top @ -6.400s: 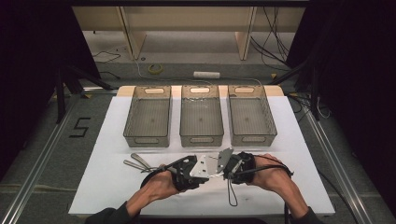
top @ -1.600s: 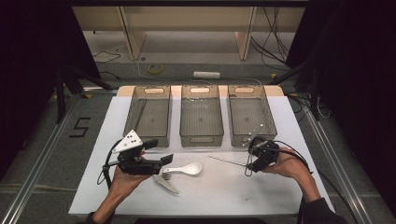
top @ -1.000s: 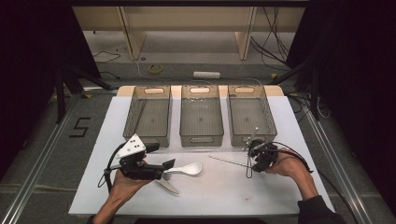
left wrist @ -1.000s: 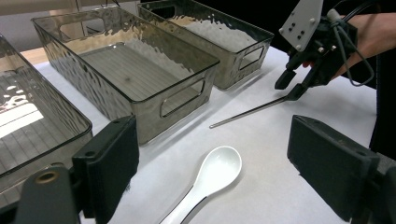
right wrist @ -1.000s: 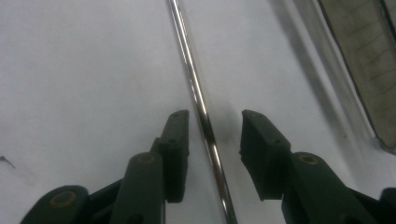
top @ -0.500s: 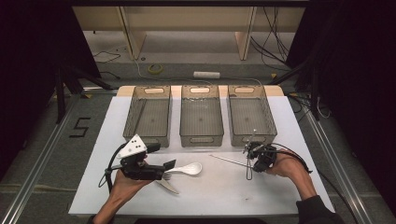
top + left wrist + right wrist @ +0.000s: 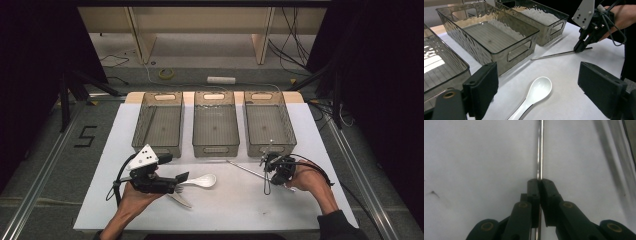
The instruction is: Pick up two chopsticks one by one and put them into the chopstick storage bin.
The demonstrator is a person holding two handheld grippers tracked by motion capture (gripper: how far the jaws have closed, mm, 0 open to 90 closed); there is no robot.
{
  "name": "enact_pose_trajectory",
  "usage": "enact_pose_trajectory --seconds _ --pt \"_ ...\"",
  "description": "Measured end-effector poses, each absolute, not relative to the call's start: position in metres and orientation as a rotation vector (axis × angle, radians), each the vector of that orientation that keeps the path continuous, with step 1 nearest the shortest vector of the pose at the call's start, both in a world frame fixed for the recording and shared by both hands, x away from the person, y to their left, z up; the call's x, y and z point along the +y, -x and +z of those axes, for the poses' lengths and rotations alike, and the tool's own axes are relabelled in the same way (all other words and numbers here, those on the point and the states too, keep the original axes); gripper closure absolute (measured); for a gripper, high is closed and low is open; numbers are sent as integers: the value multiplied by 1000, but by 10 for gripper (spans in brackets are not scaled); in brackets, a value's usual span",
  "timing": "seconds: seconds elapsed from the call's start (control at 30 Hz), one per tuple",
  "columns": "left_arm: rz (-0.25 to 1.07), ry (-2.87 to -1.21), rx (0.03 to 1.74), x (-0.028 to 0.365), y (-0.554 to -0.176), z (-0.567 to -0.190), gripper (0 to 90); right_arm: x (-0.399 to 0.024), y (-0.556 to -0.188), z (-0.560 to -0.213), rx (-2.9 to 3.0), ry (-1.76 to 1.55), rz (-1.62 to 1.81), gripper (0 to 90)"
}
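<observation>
A thin metal rod (image 7: 242, 168) lies on the white table, in front of the right bin. My right gripper (image 7: 266, 167) points down at its near end. In the right gripper view the right gripper (image 7: 540, 182) is shut on the rod (image 7: 540, 150); its jaws have just been closing with the rod between them. A white ceramic spoon (image 7: 202, 180) lies at front centre. My left gripper (image 7: 173, 168) stands open just left of it, and its view shows the spoon (image 7: 537, 88) on the table between the wide jaws, untouched.
Three see-through grey bins (image 7: 155, 149) (image 7: 215, 149) (image 7: 270, 148) stand in a row across the middle of the table. A piece of metal cutlery (image 7: 181, 200) lies under my left hand. Cables trail from both grippers.
The right gripper's jaws have drawn together on the rod's end. Both hands stay where they were, and the spoon has not moved.
</observation>
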State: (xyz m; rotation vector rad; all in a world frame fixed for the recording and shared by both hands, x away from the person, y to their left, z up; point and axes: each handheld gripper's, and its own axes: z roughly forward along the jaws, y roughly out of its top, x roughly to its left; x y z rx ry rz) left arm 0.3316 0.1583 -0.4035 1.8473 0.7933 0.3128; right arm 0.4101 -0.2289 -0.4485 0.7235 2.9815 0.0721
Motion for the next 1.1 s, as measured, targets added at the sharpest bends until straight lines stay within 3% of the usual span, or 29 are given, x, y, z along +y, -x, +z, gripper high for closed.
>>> enact_pose_trajectory --seconds 0.53,1.1 --pt "274 -1906 746 144 -335 -403 169 -226 -391 -412 2984 -634 209 860" --pt "217 -2146 536 75 -341 -406 219 -159 -358 -385 2942 -281 239 859"
